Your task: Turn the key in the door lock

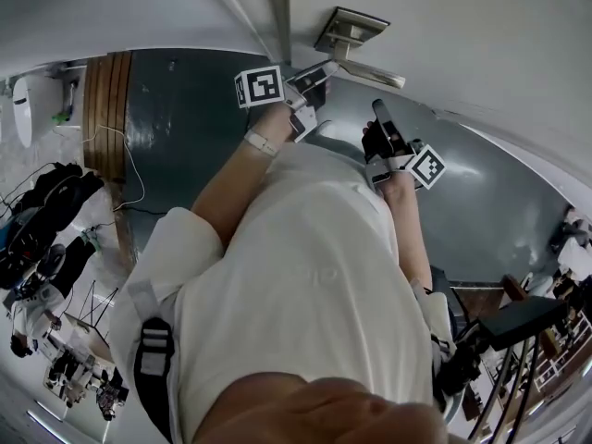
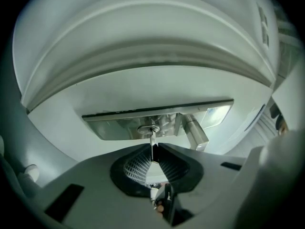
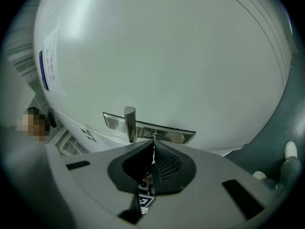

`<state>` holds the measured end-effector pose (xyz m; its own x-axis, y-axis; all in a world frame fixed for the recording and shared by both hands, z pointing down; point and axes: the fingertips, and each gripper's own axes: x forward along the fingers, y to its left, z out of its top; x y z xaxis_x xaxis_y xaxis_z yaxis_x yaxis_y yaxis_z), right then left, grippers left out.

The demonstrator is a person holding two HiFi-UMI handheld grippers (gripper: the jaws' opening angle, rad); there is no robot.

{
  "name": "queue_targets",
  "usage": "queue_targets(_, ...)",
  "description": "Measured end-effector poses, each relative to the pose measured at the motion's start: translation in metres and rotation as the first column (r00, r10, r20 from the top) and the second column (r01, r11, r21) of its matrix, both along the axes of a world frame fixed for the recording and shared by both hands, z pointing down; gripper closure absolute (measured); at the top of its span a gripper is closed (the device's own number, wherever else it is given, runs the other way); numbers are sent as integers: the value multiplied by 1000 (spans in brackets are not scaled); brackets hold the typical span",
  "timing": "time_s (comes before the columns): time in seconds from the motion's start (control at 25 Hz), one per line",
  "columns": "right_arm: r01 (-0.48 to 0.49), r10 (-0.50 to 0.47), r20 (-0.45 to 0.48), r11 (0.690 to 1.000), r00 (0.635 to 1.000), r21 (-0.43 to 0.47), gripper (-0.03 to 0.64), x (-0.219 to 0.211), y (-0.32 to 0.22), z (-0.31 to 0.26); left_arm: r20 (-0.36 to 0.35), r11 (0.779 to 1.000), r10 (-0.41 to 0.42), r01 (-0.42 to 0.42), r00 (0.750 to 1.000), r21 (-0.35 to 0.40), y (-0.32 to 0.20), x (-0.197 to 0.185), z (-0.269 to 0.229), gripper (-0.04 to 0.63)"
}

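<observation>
A thin silver key [image 2: 152, 140] sticks out of the cylinder in the metal lock plate [image 2: 119, 123] on the white door [image 2: 143, 46]. I see the key edge-on, and the stub of the handle [image 2: 195, 131] is just right of it. My left gripper [image 2: 152, 152] points level at the lock. Its jaws stand a little apart with the key's head between the tips. In the head view the left gripper [image 1: 310, 81] is up at the door below the handle [image 1: 356, 40]. My right gripper [image 1: 384, 123] hangs back, shut and empty. Its tips [image 3: 153, 146] aim at a lock plate [image 3: 174, 136].
The floor [image 1: 185, 128] is dark teal, with a wooden strip and a loose cable at the left. Bags and gear [image 1: 37, 239] crowd the left edge, and a stand with equipment [image 1: 518, 326] is at the right. A white shoe [image 3: 289, 150] shows low on the right.
</observation>
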<state>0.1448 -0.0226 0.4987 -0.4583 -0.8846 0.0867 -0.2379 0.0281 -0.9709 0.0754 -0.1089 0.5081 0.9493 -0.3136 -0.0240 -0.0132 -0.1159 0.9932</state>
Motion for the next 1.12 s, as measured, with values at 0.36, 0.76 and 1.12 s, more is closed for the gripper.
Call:
queue_targets(0.36, 57, -58, 42, 998, 997, 25, 592, -4, -5, -2, 254, 990, -65, 30, 965, 139, -5, -20, 3, 551)
queue_targets(0.76, 96, -99, 68, 995, 993, 41, 592, -13, -1, 1, 561, 937, -199, -12, 804, 349, -10, -61, 4, 534)
queue_targets(1.12, 126, -131, 96, 990, 987, 55, 592, -16, 1, 10, 763, 873, -321, -136, 561, 467, -6, -73, 14, 528)
